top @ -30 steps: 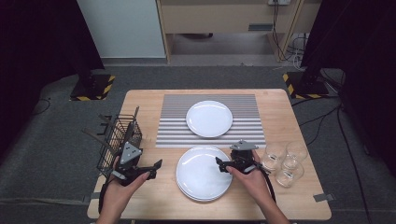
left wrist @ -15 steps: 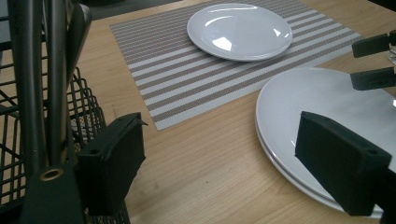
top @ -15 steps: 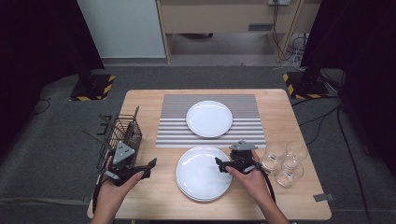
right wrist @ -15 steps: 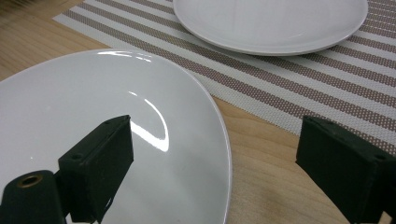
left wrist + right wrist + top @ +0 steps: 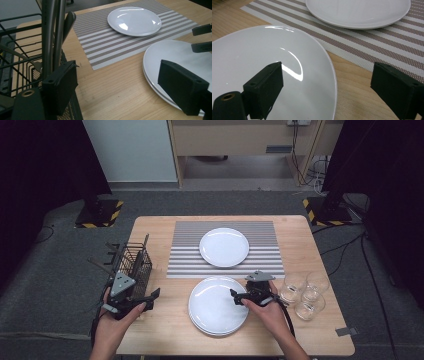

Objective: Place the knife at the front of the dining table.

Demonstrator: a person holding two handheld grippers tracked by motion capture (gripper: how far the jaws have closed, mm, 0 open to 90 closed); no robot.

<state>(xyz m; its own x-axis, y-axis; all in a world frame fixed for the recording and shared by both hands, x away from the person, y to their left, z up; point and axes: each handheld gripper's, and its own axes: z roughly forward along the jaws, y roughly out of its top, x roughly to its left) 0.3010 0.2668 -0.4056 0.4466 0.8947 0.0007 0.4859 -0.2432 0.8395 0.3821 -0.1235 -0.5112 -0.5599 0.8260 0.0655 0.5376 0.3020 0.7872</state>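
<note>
Plates (image 5: 216, 307) stacked on the table edge sit under the right gripper's (image 5: 239, 296) spread fingers; left gripper's (image 5: 148, 299) fingers spread too

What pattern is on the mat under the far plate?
The mat has grey and white stripes, clearest in the left gripper view, where the white plate sits on it.

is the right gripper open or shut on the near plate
Open: the right gripper has its jaws spread either side of the near plate's rim, pads not touching it.
</note>
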